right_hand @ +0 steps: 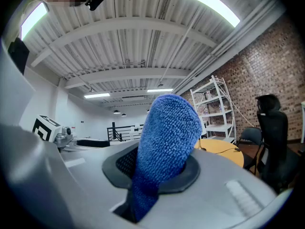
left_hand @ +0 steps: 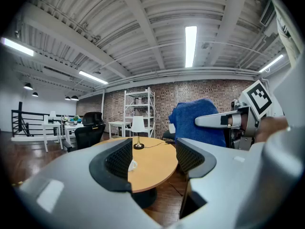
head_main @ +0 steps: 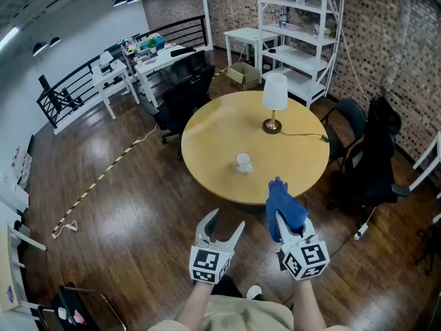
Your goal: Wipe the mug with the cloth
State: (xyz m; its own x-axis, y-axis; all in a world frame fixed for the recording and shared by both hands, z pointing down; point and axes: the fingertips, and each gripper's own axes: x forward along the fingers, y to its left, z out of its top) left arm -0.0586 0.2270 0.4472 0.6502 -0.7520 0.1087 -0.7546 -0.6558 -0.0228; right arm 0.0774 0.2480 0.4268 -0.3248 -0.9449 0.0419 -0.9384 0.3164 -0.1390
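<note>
mug point(head_main: 243, 163) stands on table point(head_main: 220, 133); right claw point(head_main: 292, 227) grips blue cloth point(head_main: 282, 200), left claw point(head_main: 228, 220) gapes empty.

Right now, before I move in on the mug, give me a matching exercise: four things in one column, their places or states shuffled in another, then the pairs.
1. mug
2. cloth
3. lamp
4. left hand-held gripper

A. open, nothing between its jaws
B. far side of the table
C. clamped in the right hand-held gripper
D. nearer part of the table

Pairs: 1-D, 2-C, 3-B, 4-A
</note>
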